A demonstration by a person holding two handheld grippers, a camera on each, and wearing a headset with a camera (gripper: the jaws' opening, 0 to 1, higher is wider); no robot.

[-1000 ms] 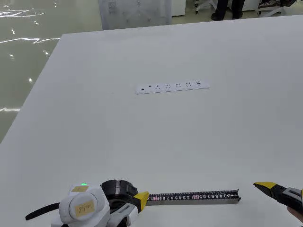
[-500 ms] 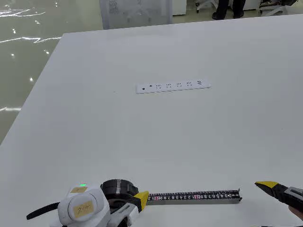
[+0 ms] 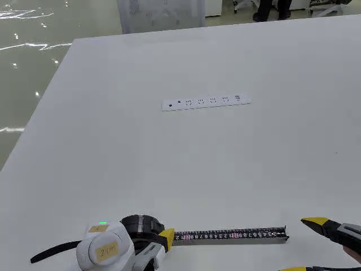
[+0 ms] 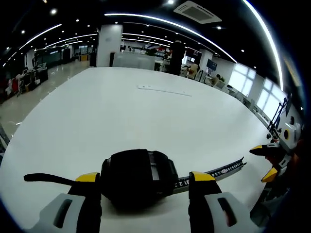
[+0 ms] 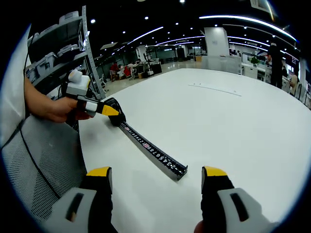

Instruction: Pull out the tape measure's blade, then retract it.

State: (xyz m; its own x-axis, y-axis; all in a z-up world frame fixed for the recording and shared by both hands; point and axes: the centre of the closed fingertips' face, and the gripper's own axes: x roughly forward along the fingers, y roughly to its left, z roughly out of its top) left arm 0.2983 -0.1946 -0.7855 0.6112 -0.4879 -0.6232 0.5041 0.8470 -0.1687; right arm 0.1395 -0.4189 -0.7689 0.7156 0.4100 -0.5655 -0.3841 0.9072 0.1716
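The black tape measure case (image 3: 139,224) sits at the table's near edge, and my left gripper (image 3: 152,240) is shut on it. In the left gripper view the case (image 4: 138,177) fills the space between both yellow-tipped fingers (image 4: 89,178). Its dark blade (image 3: 231,235) lies flat on the white table (image 3: 169,158), pulled out to the right. My right gripper (image 3: 304,245) stands open just right of the blade's hook end. In the right gripper view the blade (image 5: 150,148) runs from the case (image 5: 114,110) to end between the open fingers, touching neither.
A white power strip (image 3: 206,102) lies flat mid-table, well beyond the tape. The table's left edge drops to a glossy floor (image 3: 28,68). Shelving (image 5: 63,43) stands behind the hand (image 5: 53,109) that holds the left gripper.
The blade stays out at the same length. The right gripper has barely shifted, and its lower yellow fingertip now shows at the bottom edge. The left gripper has tilted slightly.
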